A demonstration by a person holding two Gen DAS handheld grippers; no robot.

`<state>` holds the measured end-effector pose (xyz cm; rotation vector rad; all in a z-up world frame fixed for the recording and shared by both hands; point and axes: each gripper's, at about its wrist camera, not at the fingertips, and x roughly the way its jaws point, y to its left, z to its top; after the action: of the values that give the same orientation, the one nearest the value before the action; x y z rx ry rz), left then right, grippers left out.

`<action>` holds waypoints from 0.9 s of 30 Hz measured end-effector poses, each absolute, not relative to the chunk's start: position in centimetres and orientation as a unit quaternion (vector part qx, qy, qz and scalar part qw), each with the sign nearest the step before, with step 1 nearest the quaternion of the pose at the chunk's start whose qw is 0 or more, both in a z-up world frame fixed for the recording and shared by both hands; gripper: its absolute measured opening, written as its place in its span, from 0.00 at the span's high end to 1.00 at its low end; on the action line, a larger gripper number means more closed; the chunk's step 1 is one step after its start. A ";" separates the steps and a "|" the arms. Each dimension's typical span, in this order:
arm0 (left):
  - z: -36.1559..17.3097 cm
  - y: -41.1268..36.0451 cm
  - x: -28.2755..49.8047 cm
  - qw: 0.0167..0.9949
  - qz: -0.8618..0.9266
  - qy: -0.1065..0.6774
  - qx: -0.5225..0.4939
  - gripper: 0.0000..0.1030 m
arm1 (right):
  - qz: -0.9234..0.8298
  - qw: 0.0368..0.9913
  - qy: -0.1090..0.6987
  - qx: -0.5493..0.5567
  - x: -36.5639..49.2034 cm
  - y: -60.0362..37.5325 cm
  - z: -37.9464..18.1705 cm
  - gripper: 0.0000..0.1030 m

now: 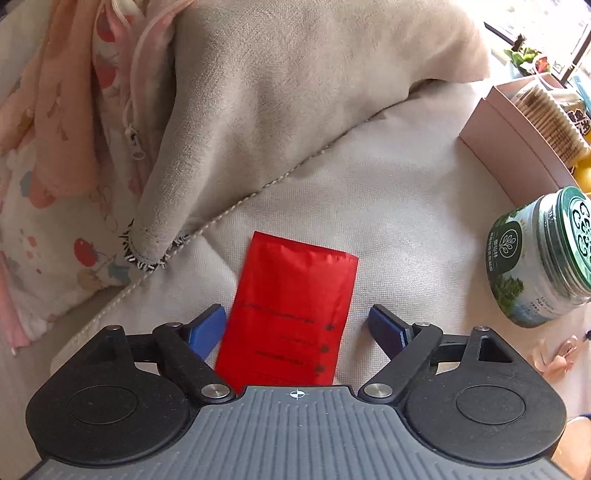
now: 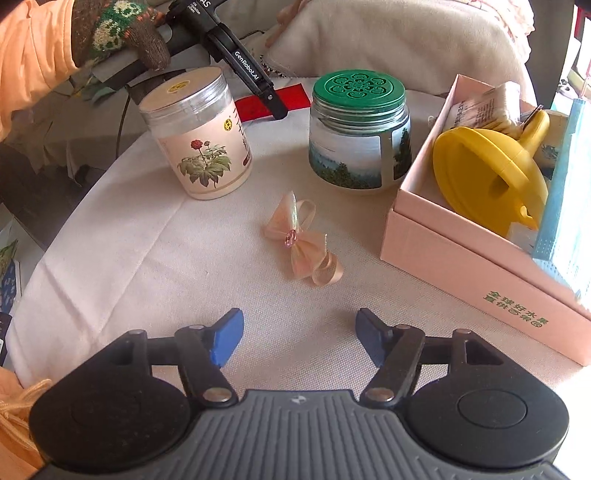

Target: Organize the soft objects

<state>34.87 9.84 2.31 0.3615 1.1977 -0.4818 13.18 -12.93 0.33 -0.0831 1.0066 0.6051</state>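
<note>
Left wrist | red packet [image 1: 291, 314] flat | long axis runs away from camera

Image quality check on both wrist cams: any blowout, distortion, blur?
Left wrist: window corner blown out at top right, fisheye bends the pink box, red packet sharp. Right wrist: bright wash at the right edge, ribbon bow and green-lidded jar sharp, edges curved.

Count on bench: two jars [image 2: 195, 136] [image 2: 358, 129], one red packet [image 1: 291, 314], one ribbon bow [image 2: 301, 240], one pink box [image 2: 461, 258], one yellow funnel [image 2: 491, 170].
</note>
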 end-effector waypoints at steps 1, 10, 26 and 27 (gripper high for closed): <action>2.4 9.8 34.8 0.785 -0.220 0.556 0.165 0.13 | 0.287 0.832 0.474 -0.036 13.2 -12.9 0.3 0.23; 2.3 10.2 34.4 0.795 -0.227 0.539 0.160 0.22 | 0.289 0.837 0.464 -0.015 12.9 -12.8 0.1 0.18; 3.0 10.4 31.6 0.834 -0.260 0.459 0.161 0.73 | 0.279 0.839 0.467 -0.005 12.9 -12.9 0.2 0.17; 3.1 10.4 31.6 0.835 -0.264 0.457 0.158 0.79 | 0.279 0.839 0.467 -0.005 12.9 -12.8 0.1 0.17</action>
<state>31.62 10.40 3.13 0.3357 0.9674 -0.5584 12.89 -12.82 0.15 -0.0107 0.9871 0.5896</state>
